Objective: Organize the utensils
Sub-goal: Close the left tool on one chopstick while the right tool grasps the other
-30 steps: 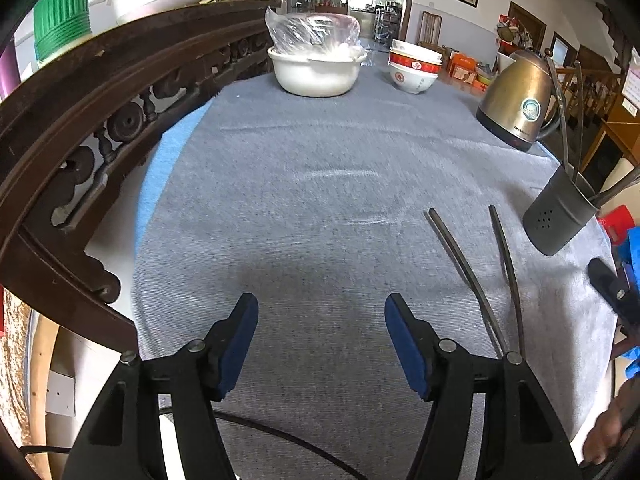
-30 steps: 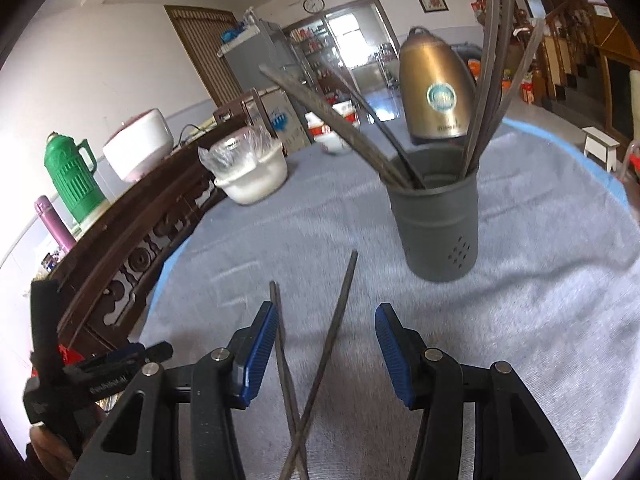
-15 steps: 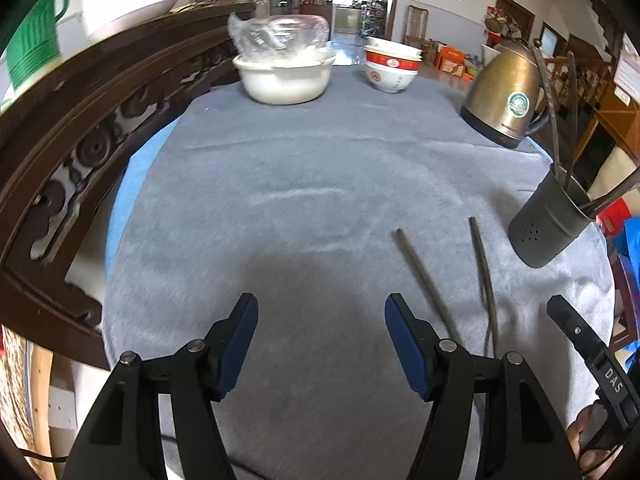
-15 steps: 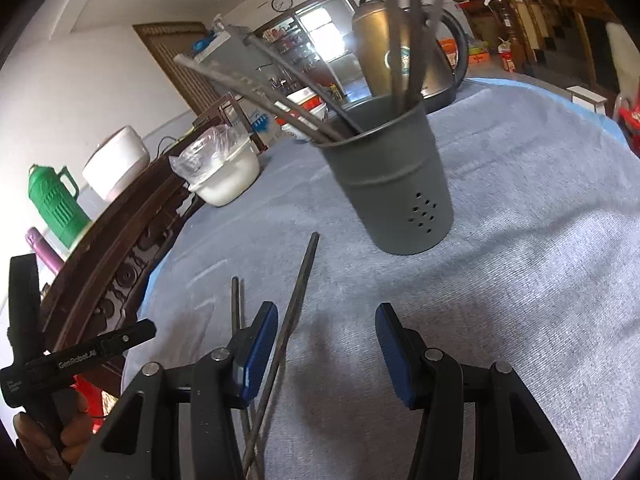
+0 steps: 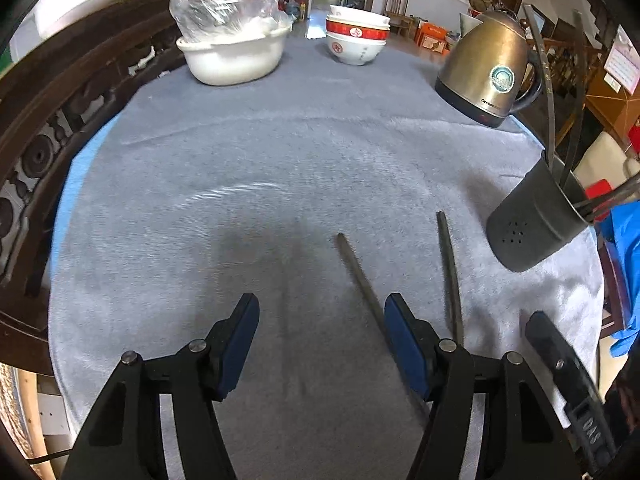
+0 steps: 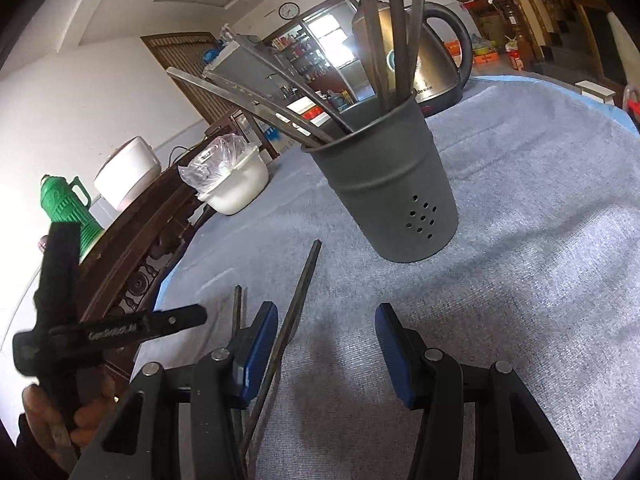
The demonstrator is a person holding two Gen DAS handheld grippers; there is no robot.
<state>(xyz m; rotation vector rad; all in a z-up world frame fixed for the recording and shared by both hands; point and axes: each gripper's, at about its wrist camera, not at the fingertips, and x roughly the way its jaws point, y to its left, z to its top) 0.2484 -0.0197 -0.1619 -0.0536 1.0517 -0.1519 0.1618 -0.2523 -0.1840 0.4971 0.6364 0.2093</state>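
We have two loose chopsticks flat on the grey cloth of the desk [image 5: 240, 168]: the left chopstick [image 5: 360, 276] and the right chopstick [image 5: 450, 272], near the grey holder [image 6: 384, 196] at right, which already carries several.

Our left gripper [image 5: 322, 340] hangs over the cloth with jaws open and empty, the left chopstick running under its right jaw. Our right gripper [image 6: 326, 350] is likewise open on nothing, with the right chopstick passing just inside its left jaw.

We judge the risks thus: thin sticks may roll off a pad, the two grippers could collide, or a careless reach might tip the holder.
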